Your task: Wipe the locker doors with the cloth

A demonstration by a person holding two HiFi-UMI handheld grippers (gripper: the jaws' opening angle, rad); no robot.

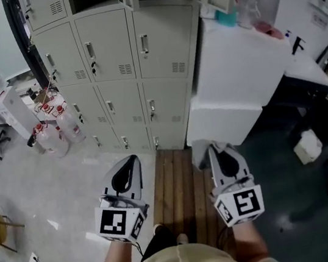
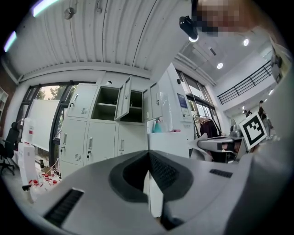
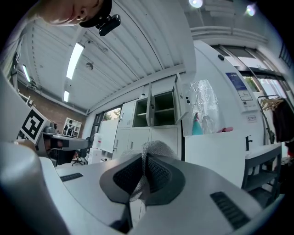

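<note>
- Cloth (image 3: 154, 151): grey mesh, clamped in right tool (image 3: 143, 159); a fold sticks up past the tips.
- Left tool (image 2: 148, 155): jaws pressed together, nothing btw them.
- Locker doors (image 1: 108, 50): well ahead of both tools, no contact. Top row has open doors (image 3: 177, 103); lower rows look shut.
- Both tools are held low over wooden boards (image 1: 176, 187) in front of the lockers.
- Step in hand, prob.: bring the cloth up to a door. Wiping looks not yet begun.
- To do it well: lead w/ the free fold so fabric meets the panel, not the hard tips. Keep the tool angled so the cloth lies flat, then make long overlapping passes, top to bottom, one door at a time.
- Watch the handles (image 1: 90, 51) and vent slots; mesh could snag there, so go round them gently.
- White cabinet (image 1: 234, 67) sits right beside the right-hand column, so room for the right tool is tight on that side.
- Left tool could steady an open door while it's wiped.
</note>
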